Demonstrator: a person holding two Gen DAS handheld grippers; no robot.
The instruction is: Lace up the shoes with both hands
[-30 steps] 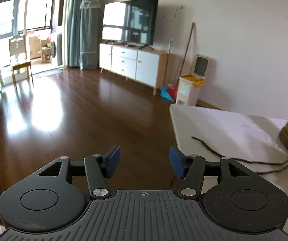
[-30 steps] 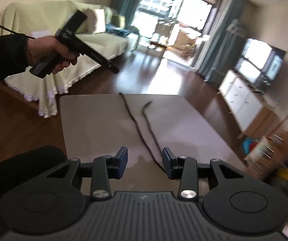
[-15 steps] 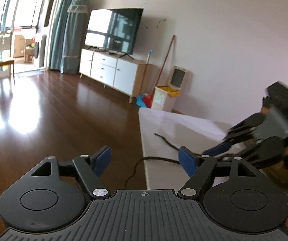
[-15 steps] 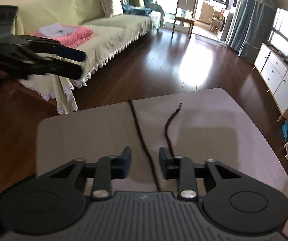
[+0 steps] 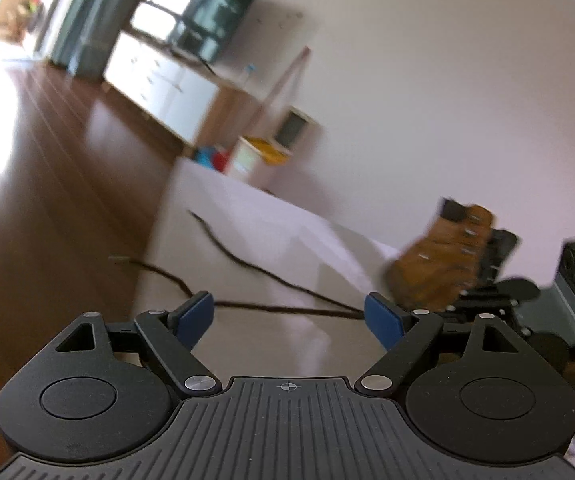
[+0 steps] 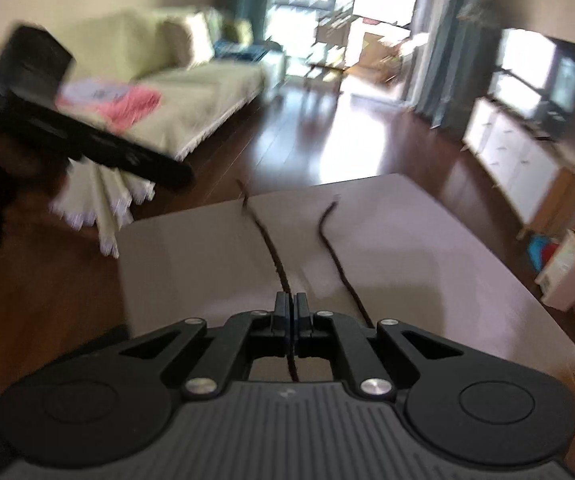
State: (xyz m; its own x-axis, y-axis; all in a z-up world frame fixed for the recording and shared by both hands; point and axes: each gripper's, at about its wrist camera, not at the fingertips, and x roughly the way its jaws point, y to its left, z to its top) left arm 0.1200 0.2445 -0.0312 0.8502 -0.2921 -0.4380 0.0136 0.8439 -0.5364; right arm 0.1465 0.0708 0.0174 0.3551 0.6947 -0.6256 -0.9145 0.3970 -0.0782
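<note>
A tan boot (image 5: pixel 443 260) stands on the white table (image 5: pixel 247 216) at the right of the left wrist view. Two dark lace ends run from it across the table. My left gripper (image 5: pixel 289 318) is open and empty, above the near lace (image 5: pixel 287 309). My right gripper (image 6: pixel 289 304) is shut on the left lace (image 6: pixel 267 240), which passes between its pads; the right lace (image 6: pixel 329 236) lies free beside it. The right gripper also shows by the boot in the left wrist view (image 5: pixel 499 300), and the left gripper shows at the left of the right wrist view (image 6: pixel 67 120).
The table's far edge (image 6: pixel 247 200) is close to the lace tips, with dark wood floor (image 6: pixel 347 136) beyond. A covered sofa (image 6: pixel 191 92) stands at the left, a white TV cabinet (image 5: pixel 159 80) and a small bin (image 5: pixel 259 156) by the wall.
My right gripper has shut on the left lace. My left gripper has swung toward the table and boot and opened wider.
</note>
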